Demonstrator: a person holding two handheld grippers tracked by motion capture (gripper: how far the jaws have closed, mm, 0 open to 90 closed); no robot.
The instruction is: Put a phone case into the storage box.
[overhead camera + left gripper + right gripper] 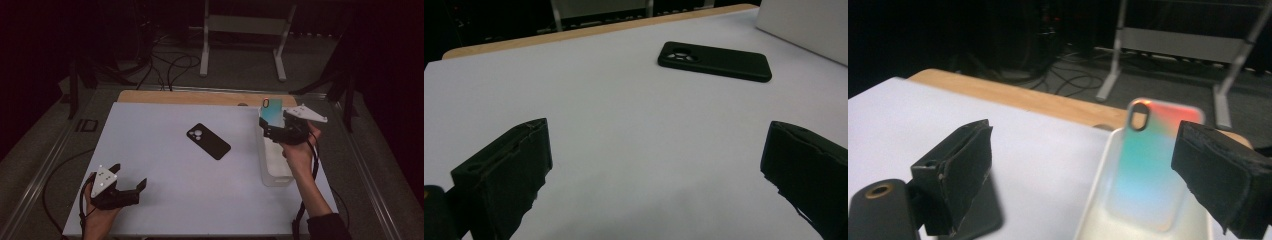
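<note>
1. Your right gripper (272, 127) is raised above the far right of the table (165, 165), over the clear plastic bin (276, 170) that sits along the right edge.
2. In the right gripper view its jaws stand wide apart. The iridescent phone case (1150, 165) stands upright between them, leaning in the far end of the bin (1098, 200). The right jaw overlaps the case's edge; whether it touches, I cannot tell. No grip on it.
3. The case (271, 111) shows teal with a red-orange top corner and an oval camera cutout.
4. Your left gripper (131, 192) rests low at the near left corner of the table, jaws spread wide with nothing between them but bare white surface (624, 125).
5. A black phone case (208, 141) lies flat at mid-table, camera cutout toward the far left, well apart from both grippers. In the left gripper view it (716, 61) lies ahead, far side.
</note>
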